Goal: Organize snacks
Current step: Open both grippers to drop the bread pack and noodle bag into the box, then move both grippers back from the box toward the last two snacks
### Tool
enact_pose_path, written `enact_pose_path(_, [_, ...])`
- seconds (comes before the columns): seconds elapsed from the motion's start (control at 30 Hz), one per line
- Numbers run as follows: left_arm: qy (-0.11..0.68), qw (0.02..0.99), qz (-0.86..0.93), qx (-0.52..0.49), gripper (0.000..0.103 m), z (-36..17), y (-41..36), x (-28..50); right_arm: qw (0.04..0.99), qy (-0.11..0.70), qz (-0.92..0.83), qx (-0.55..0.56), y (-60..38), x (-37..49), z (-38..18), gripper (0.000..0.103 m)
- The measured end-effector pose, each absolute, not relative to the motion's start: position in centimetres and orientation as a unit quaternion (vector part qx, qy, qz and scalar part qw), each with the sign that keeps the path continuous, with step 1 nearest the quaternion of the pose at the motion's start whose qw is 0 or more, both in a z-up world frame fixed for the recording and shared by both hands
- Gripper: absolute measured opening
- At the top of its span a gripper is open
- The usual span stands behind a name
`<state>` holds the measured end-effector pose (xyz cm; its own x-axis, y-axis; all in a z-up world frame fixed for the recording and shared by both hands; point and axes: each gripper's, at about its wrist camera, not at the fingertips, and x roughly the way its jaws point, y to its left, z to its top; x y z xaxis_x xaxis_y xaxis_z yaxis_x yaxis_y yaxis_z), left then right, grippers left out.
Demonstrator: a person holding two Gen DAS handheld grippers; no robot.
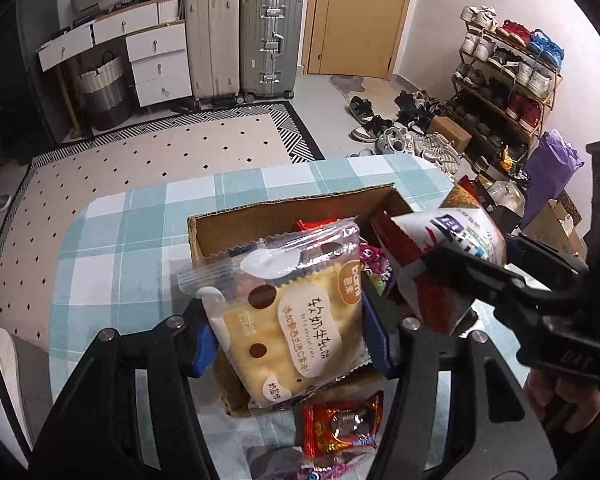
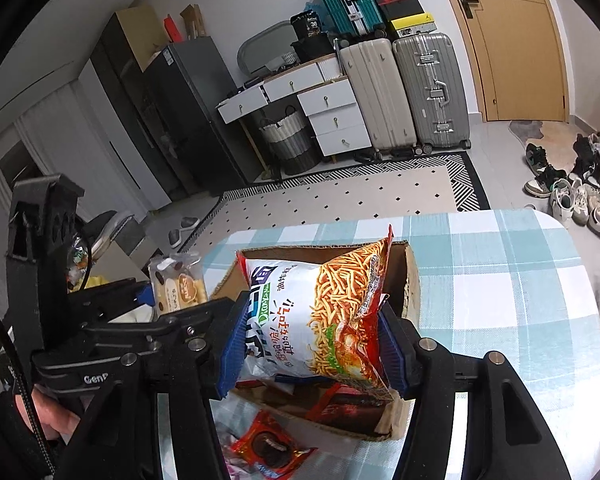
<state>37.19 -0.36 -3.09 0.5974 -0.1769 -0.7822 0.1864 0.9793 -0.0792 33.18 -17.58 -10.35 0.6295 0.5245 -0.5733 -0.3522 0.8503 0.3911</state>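
Note:
My left gripper [image 1: 288, 336] is shut on a yellow nougat cracker pack [image 1: 288, 320] and holds it above the open cardboard box [image 1: 260, 216]. My right gripper [image 2: 310, 344] is shut on a red and white noodle snack bag [image 2: 332, 312], also above the box [image 2: 410, 280]. The right gripper and its bag [image 1: 440, 248] show at the right of the left wrist view. The left gripper's cracker pack [image 2: 180, 284] shows at the left of the right wrist view. Several wrapped snacks lie inside the box. A red cookie packet [image 1: 340, 420] lies on the table just before the box, and also shows in the right wrist view [image 2: 268, 446].
The box stands on a table with a teal and white checked cloth [image 2: 500, 280]. A purple wrapped snack [image 1: 292, 466] lies near the front edge. Beyond the table are a dotted rug [image 1: 160, 160], suitcases [image 1: 244, 40], drawers and a shoe rack [image 1: 508, 80].

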Motion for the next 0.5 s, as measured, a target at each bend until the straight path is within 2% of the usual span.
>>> enact_pose_path(0.23, [0.432,0.895,-0.110,0.004,0.057,-4.1,-0.1,39.2,0.899,0.354,0.237,0.096,-17.0,34.5,-11.5,0.062])
enact_pose_path(0.27, [0.432,0.896,-0.105,0.003,0.064,-4.1,0.1,39.5,0.901,0.351,0.236,0.092,-17.0,34.6,-11.5,0.062])
enact_pose_path(0.3, [0.433,0.896,-0.101,0.003,0.076,-4.2,0.1,39.8,0.902,0.349,0.236,0.092,-17.0,34.6,-11.5,0.066])
enact_pose_path(0.33, [0.435,0.895,-0.101,0.002,0.080,-4.3,0.2,39.9,0.903,0.346,0.236,0.093,-17.1,34.6,-11.4,0.071])
enact_pose_path(0.5, [0.440,0.892,-0.099,0.007,0.081,-4.9,0.6,39.9,0.908,0.333,0.232,0.101,-18.1,34.1,-11.2,0.073])
